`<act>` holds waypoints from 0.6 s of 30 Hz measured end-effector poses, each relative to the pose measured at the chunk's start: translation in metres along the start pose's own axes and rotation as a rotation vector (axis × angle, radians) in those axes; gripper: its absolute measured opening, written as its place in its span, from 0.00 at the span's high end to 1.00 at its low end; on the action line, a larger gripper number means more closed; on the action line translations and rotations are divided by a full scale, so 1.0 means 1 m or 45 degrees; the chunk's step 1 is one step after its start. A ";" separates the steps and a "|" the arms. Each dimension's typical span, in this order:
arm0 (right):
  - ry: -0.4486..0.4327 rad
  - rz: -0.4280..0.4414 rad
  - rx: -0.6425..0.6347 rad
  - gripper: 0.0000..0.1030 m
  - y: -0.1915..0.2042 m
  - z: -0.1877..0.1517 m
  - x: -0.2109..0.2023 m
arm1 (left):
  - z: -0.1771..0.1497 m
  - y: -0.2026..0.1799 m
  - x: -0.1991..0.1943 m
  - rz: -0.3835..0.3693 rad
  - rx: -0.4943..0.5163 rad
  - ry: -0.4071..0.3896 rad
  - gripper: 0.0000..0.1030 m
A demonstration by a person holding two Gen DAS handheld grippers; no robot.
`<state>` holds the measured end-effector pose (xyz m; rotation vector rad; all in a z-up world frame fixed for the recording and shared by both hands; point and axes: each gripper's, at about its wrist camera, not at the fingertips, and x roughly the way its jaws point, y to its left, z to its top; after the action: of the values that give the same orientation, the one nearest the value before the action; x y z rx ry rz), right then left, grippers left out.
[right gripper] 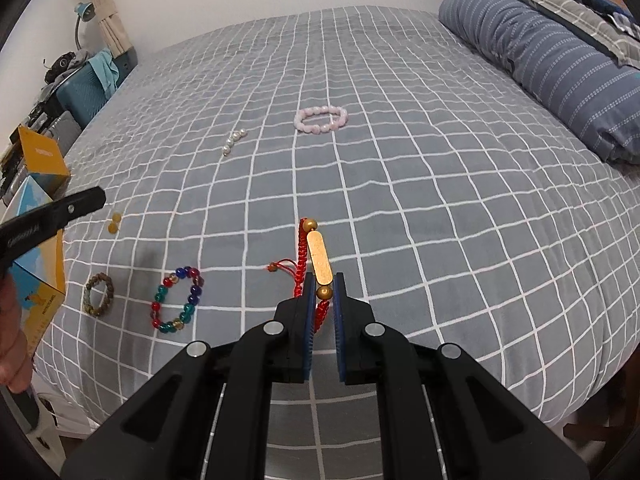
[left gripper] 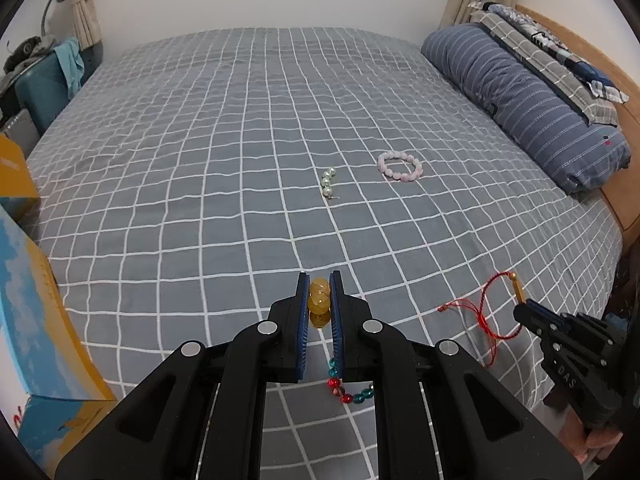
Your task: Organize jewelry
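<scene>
My left gripper point(left gripper: 319, 296) is shut on a short string of amber beads point(left gripper: 319, 305), held above the grey checked bedspread point(left gripper: 224, 128). In the right wrist view those amber beads point(right gripper: 115, 222) show just below the left gripper point(right gripper: 100, 197). My right gripper point(right gripper: 323, 292) is shut on a red cord bracelet point(right gripper: 301, 268) with a gold bar point(right gripper: 320, 258), lifted off the bed. The left wrist view has the right gripper point(left gripper: 521, 307) at its right edge, the red cord bracelet point(left gripper: 482, 312) dangling from it.
On the bed lie a pink bead bracelet point(right gripper: 320, 119), a row of pearls point(right gripper: 234, 140), a multicoloured bead bracelet point(right gripper: 178, 300) and a brown bead bracelet point(right gripper: 98, 294). A blue and yellow box point(right gripper: 40, 280) stands at the bed's left edge. A striped pillow point(left gripper: 524, 100) lies far right.
</scene>
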<state>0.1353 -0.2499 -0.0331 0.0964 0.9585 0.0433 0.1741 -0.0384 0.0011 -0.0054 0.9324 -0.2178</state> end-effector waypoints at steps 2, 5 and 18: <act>-0.006 0.000 -0.009 0.92 0.002 0.002 -0.002 | -0.001 0.001 -0.004 0.001 0.003 0.000 0.91; -0.010 0.007 -0.020 0.92 0.005 0.005 -0.003 | -0.004 0.004 -0.008 0.005 -0.001 -0.004 0.91; -0.063 0.028 -0.049 0.92 0.023 0.029 -0.008 | -0.010 0.024 -0.028 0.052 -0.050 -0.030 0.91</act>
<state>0.1547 -0.2297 -0.0078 0.0722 0.9070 0.0789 0.1545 -0.0085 0.0156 -0.0254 0.9127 -0.1612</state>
